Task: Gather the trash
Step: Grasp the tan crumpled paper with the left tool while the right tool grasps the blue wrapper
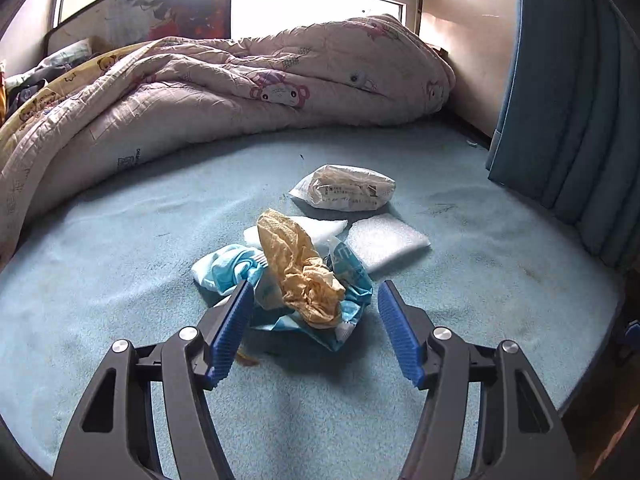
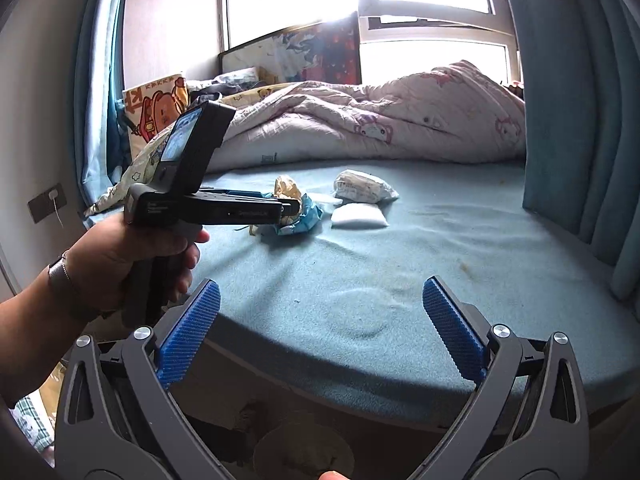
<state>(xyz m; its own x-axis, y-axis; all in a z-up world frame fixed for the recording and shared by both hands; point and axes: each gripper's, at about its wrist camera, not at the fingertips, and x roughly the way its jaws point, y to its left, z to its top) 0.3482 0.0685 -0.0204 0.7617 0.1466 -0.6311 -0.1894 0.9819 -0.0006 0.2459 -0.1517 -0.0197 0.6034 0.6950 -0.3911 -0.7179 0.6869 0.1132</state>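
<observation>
Reaching over the bed (image 1: 120, 280), we bracket a crumpled tan paper (image 1: 304, 268) on a blue wrapper (image 1: 224, 268) with the left hand-held gripper (image 1: 314, 308), jaws spread, not yet pinching. Beyond it lie a white packet (image 1: 344, 188) and two white pads (image 1: 386, 242). The right hand-held gripper (image 2: 320, 308) hangs spread, empty. No bin is visible; collecting looks barely begun.

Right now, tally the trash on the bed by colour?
White foam pads: 2
White printed packet: 1
Blue-and-white wrapper: 1
Yellow-brown crumpled paper: 1
Total: 5
</observation>
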